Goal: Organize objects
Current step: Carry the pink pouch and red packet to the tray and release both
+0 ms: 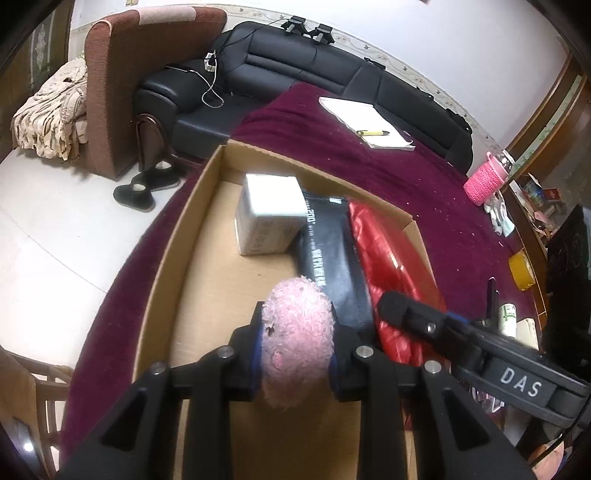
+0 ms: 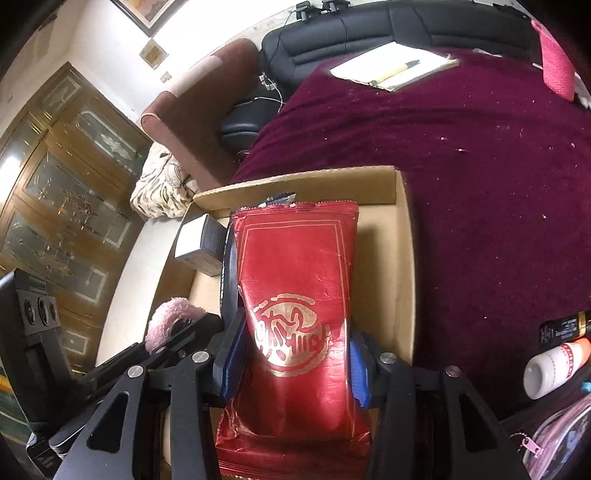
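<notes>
Both held things hang over the cardboard box [image 2: 404,258], the landmark here. The right gripper [image 2: 293,363] has its fingers clamped on the red foil packet [image 2: 295,280], whose long axis runs toward the box's far wall, beside the black pouch [image 1: 328,254]. The left gripper [image 1: 297,350], fingers pinching a pink fluffy toy [image 1: 299,332], hovers over the box's bare near floor, short of the white carton [image 1: 267,218].

Both wrist cams look steeply down, close over the cardboard box [image 1: 162,258]; both share box + black sofa [image 2: 369,26].
</notes>
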`<action>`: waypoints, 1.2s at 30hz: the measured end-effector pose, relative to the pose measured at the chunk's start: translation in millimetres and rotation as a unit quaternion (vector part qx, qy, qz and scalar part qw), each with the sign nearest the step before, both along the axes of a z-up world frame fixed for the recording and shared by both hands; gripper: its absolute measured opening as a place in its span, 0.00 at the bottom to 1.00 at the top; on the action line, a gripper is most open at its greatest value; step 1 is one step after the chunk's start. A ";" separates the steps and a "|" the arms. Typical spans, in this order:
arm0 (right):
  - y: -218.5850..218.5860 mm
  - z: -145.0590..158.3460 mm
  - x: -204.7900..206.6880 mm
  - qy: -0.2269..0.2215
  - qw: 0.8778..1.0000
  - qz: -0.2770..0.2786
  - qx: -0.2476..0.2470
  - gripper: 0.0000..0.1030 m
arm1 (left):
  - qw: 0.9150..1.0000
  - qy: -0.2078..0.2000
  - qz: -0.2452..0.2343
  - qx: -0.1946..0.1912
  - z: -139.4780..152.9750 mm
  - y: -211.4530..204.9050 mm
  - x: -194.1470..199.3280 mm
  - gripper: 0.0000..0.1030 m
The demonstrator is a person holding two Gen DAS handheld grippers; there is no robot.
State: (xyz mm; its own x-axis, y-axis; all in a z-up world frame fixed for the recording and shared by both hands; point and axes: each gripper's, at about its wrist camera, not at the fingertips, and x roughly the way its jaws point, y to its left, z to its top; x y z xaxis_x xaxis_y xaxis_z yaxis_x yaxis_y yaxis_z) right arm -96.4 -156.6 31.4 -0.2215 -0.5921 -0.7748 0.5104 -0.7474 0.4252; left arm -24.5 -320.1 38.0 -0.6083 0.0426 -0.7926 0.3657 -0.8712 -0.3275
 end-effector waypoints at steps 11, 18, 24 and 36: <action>7.9 10.5 -1.1 0.048 0.999 -0.011 0.024 0.58 | 1.000 -0.014 0.006 -0.017 -3.3 -1.5 -4.7 0.31; 30.3 36.3 6.6 0.071 0.997 -0.014 -0.005 0.62 | 1.000 -0.003 0.003 -0.003 1.7 0.0 -2.0 0.48; 55.4 49.6 13.3 0.064 0.997 -0.014 -0.035 0.69 | 1.000 0.010 0.003 -0.017 16.2 9.8 5.8 0.53; 126.4 42.5 23.5 0.048 0.998 -0.021 -0.047 0.73 | 0.999 0.030 -0.021 -0.026 38.8 54.5 18.5 0.55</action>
